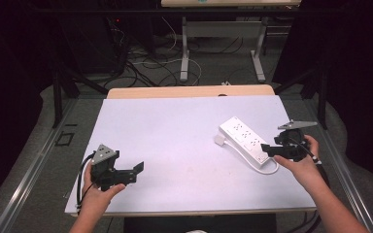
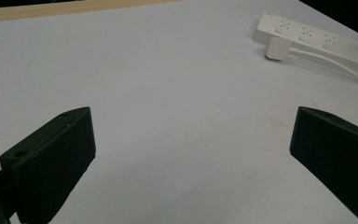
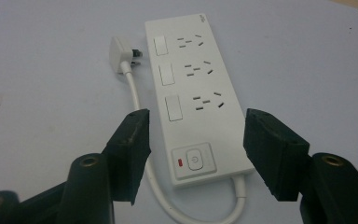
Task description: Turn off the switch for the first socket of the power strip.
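A white three-outlet power strip (image 3: 196,93) was seen lying flat on the white-covered table (image 1: 175,126), directly ahead of the right gripper (image 3: 196,140), whose jaws were spread wide and empty on either side of the strip's switch end. In the right gripper view the strip's long axis ran straight away from the fingers (image 3: 133,140), the power button (image 3: 193,158) nearest them and the three outlets beyond. Its short white cord (image 3: 137,100) was looped out from the near end, past the left-hand finger, and was ended in a plug (image 3: 121,56) lying unplugged beside the strip's far end. The jaws appeared to be just above or level with the strip; contact could not be confirmed.

In the high view the right gripper (image 1: 286,145) was held at the strip's (image 1: 245,141) near right end, while the left gripper (image 1: 121,172) was held well apart over bare tabletop, its jaws likewise released and holding nothing. From the left gripper view the strip (image 2: 317,42) was seen far ahead and off to the right of the fingers (image 2: 51,158).

The right hand (image 1: 303,162) was judged much the nearer, and any grasp would seemingly be made across the strip's width.
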`<move>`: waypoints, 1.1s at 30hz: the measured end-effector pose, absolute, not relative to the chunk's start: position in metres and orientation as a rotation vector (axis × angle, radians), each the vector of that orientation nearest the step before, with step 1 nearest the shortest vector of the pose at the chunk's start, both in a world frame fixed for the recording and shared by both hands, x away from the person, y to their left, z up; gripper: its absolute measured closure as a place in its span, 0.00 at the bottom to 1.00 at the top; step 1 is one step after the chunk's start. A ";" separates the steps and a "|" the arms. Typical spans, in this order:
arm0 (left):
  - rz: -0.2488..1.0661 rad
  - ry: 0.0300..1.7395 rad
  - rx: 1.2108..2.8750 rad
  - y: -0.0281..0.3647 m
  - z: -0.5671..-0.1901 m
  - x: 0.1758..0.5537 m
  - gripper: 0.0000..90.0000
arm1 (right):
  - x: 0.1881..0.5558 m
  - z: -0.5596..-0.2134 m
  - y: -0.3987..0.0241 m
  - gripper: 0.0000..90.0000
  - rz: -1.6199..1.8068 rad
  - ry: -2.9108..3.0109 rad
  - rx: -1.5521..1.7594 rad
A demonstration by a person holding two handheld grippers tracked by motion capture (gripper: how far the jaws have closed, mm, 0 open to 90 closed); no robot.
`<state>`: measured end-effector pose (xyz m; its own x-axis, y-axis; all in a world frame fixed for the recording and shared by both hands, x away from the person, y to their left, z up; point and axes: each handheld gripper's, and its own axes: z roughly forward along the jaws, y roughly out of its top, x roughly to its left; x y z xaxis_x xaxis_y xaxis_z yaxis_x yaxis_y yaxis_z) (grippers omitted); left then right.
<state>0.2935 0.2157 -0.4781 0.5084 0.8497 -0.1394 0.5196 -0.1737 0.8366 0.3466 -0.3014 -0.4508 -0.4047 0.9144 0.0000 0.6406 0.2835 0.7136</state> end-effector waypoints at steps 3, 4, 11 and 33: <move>0.449 1.145 1.835 0.215 -0.478 0.293 0.00 | 0.351 -0.450 -0.300 0.48 0.897 2.156 1.403; 0.455 1.139 1.842 0.216 -0.478 0.294 0.00 | 0.352 -0.449 -0.300 0.49 0.893 2.162 1.403; 0.457 1.137 1.842 0.216 -0.479 0.294 0.00 | 0.362 -0.448 -0.295 0.55 0.892 2.186 1.416; 0.462 1.131 1.850 0.216 -0.479 0.294 0.00 | 0.387 -0.450 -0.284 0.61 0.827 2.243 1.413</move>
